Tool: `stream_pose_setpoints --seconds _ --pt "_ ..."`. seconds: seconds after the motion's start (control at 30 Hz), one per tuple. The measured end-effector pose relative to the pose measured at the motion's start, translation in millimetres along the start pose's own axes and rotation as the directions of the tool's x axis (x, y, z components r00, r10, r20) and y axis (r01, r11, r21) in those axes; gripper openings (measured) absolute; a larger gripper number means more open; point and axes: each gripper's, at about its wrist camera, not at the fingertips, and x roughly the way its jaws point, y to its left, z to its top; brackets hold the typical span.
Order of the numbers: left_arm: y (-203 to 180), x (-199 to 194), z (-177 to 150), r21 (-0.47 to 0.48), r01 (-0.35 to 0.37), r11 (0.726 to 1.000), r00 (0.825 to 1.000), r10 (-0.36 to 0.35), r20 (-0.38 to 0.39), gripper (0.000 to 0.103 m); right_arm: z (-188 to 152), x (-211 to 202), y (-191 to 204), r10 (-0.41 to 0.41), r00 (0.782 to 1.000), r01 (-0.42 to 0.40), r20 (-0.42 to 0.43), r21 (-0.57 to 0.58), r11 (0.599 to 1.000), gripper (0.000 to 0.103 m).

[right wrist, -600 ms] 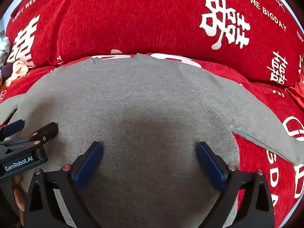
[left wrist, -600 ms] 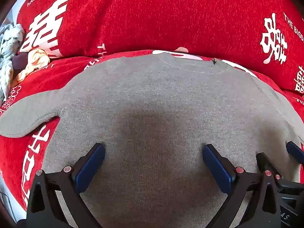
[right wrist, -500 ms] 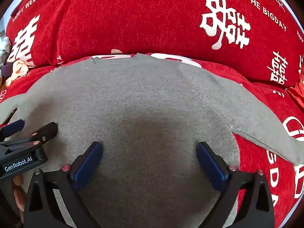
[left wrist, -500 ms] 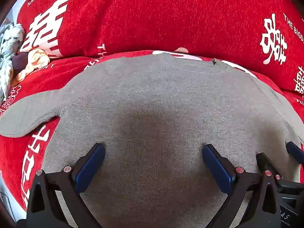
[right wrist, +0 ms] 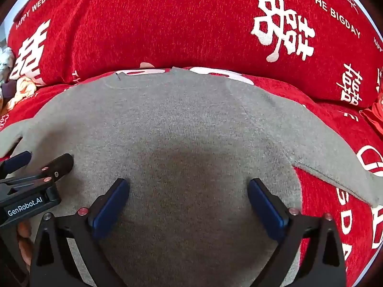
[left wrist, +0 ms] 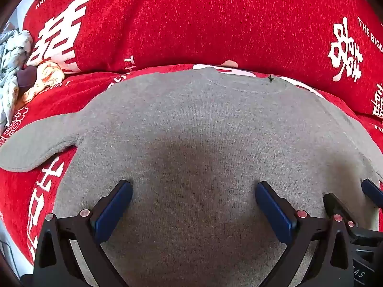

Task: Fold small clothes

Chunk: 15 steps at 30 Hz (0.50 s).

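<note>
Grey knit sweater [left wrist: 196,129], child-sized, lies spread flat, neckline away from the cameras, on a red sofa cover [left wrist: 191,24] printed with white characters and wedding wording. One sleeve [left wrist: 40,141] stretches out to the left side, the other sleeve [right wrist: 335,157] angles out to the right. Both bodies of cloth look smooth, with no fold made yet.

Two sets of tongs hover side by side over the lower half of the sweater, tilted downward. The left tongs [left wrist: 194,208] stand wide apart with only flat knit beneath them, gripping nothing. The right tongs [right wrist: 189,203] are likewise spread wide and empty. Whether the blue pads [right wrist: 107,203] touch the cloth cannot be told.

The knit looks soft, light and limp, likely to sag and drag on the plush cover rather than slide. Good places to pinch would be a sleeve cuff or the hem corners, taking both layers together so the fabric does not separate.

A crumpled heap of other clothes [left wrist: 14,67] sits at the far left edge.
</note>
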Motion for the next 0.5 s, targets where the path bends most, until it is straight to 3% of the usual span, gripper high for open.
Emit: stream_pose_setpoints --seconds 0.5 --pt "-0.7 -1.8 0.2 -0.005 -0.015 1.0 1.0 0.015 -0.018 0.103 3.4 4.0 1.6 -0.02 0.999 0.02 -0.048 -0.007 1.0 0.101"
